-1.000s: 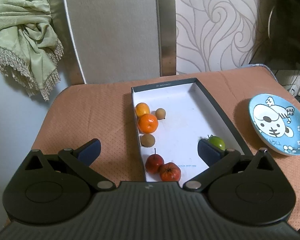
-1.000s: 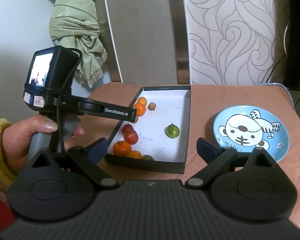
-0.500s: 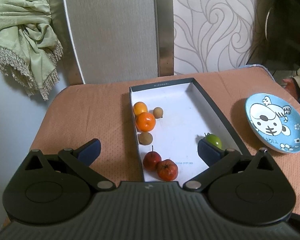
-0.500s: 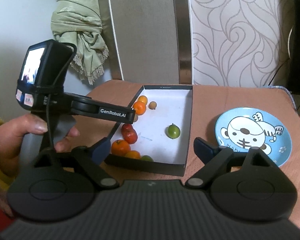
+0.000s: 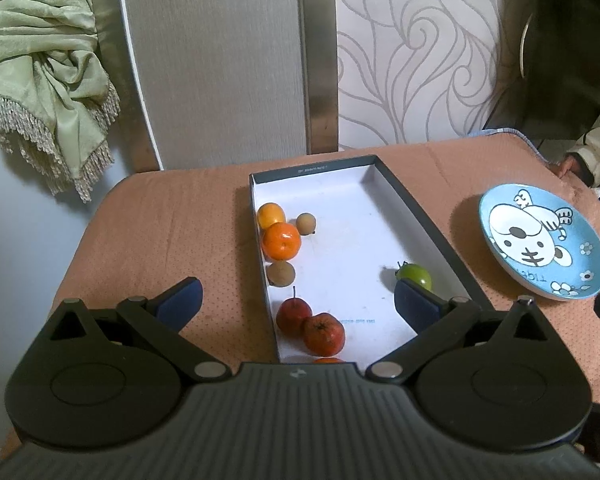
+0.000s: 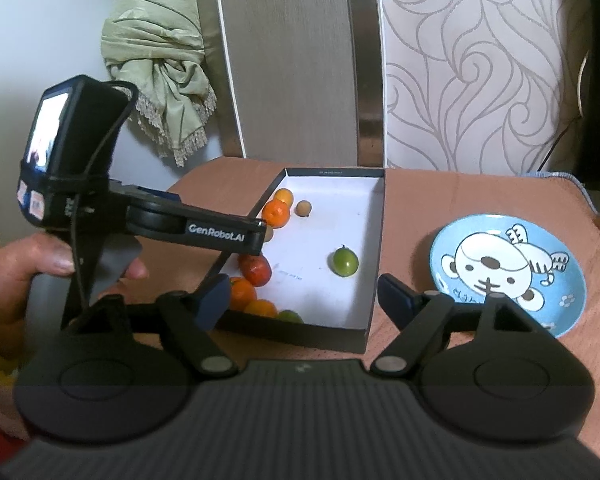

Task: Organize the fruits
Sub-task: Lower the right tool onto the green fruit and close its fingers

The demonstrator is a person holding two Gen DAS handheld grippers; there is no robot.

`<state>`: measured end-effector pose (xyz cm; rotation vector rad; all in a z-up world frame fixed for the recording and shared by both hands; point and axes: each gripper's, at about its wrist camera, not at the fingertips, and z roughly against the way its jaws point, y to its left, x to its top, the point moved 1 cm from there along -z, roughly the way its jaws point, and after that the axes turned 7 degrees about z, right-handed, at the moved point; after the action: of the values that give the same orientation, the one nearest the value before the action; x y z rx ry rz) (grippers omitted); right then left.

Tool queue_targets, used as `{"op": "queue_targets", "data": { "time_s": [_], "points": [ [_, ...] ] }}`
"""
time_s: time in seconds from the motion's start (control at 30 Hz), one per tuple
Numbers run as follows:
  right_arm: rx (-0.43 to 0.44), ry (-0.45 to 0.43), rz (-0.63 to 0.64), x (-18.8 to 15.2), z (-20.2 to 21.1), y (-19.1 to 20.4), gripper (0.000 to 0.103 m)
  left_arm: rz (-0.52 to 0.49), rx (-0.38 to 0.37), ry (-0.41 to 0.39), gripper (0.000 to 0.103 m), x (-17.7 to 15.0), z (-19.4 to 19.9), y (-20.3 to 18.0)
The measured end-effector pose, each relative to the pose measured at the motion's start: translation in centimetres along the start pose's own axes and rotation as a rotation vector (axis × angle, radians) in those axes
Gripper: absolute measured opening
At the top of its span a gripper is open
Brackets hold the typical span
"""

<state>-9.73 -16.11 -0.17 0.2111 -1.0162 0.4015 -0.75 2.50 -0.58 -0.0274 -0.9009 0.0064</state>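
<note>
**Lining up on the green fruit**

Our right gripper has just been closing its jaws, still wide, nothing between them; the left gripper gapes empty. We should straddle the green fruit in the box squarely, then carry it to the plate.

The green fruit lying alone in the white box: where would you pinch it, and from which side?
Grip the green fruit across its round middle, coming down from above with the right gripper, whose jaws have just been closing with nothing between them. It lies apart from the other fruit, so both sides are free; its stem points up, so stay below it. The box wall probably hampers a sideways approach.
</note>
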Motion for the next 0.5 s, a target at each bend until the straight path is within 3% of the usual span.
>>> {"op": "queue_targets", "data": {
  "time_s": [0.17, 0.27, 0.5],
  "points": [
    [-0.021, -0.01, 0.046, 0.3, -1.2, -0.3, 0.081, -0.013, -0.025, -0.008, 0.103, -0.1, 0.2, -0.6],
    [-0.03, 0.002, 0.07, 0.3, -2.1, -0.4, 0.078, -0.017, -0.034, 0.006, 0.088, -0.2, 0.0, -0.7],
    [-0.026, 0.019, 0.093, 0.3, -3.3, -0.5, 0.07, -0.007, -0.04, 0.022, 0.087, -0.4, -0.5, -0.3]
  ]
}}
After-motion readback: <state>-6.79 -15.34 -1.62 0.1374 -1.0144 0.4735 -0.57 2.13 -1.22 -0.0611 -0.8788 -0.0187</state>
